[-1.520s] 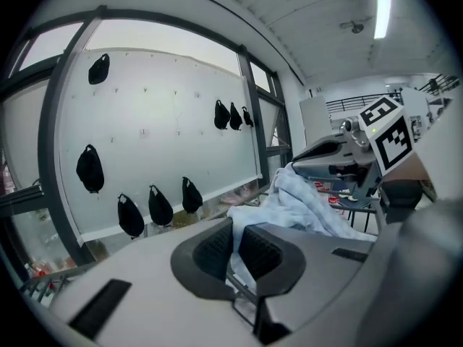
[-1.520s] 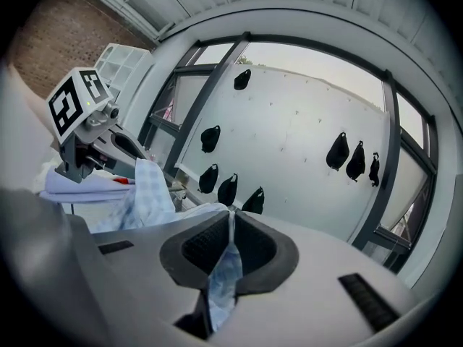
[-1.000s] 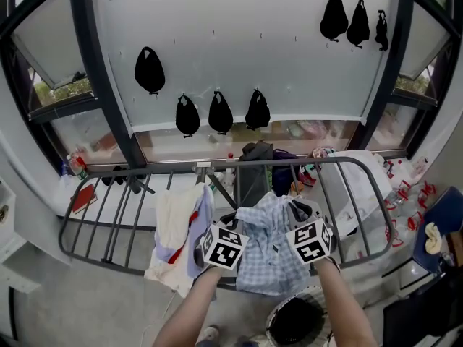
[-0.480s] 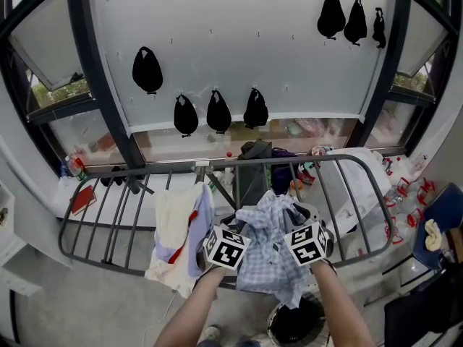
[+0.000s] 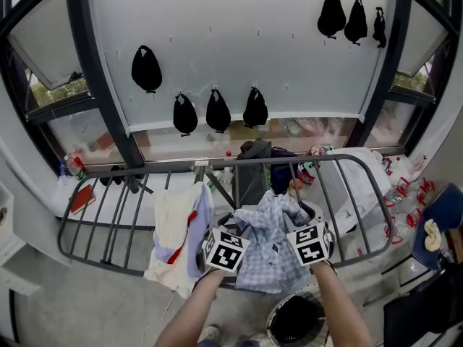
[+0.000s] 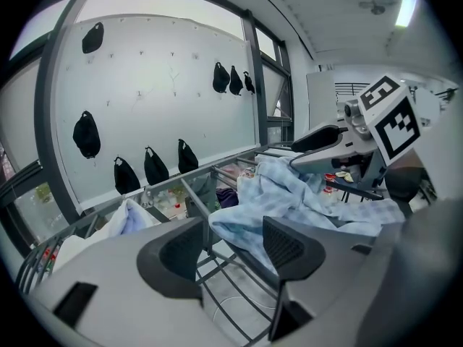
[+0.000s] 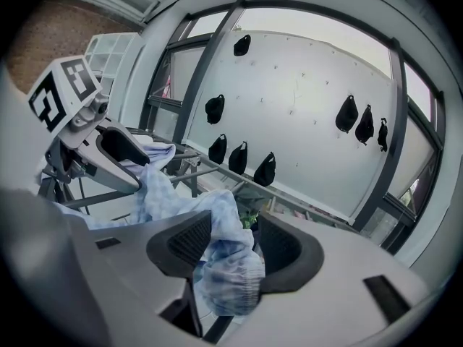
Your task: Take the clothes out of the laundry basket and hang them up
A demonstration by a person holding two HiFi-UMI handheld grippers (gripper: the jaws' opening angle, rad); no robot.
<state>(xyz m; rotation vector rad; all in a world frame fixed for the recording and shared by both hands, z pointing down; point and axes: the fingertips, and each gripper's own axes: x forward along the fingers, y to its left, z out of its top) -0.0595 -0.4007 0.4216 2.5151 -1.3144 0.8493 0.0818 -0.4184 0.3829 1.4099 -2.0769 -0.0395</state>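
Note:
A blue checked shirt [image 5: 268, 248] lies draped over the front bars of the metal drying rack [image 5: 108, 223], between my two grippers. My left gripper [image 5: 221, 231] is open at the shirt's left edge; in the left gripper view its jaws [image 6: 231, 248] have just been opening, and the shirt [image 6: 304, 201] lies just past the right one. My right gripper [image 5: 300, 219] has also just been opening. A bunched fold of the shirt [image 7: 224, 266] hangs loose between its wide jaws [image 7: 228, 248]. The laundry basket [image 5: 296, 320] stands below my arms.
A cream and lilac garment [image 5: 173, 230] hangs on the rack left of the shirt. Dark clothes [image 5: 257, 154] sit behind the rack's far bar. Black bags [image 5: 217, 110] hang on the white wall panel. A white cloth [image 5: 362, 176] and bottles lie at right.
Both grippers' jaws have opened and let go of the shirt. The shirt, spread flat a second ago, now sits bunched on the bars. Neither hand has shifted much.

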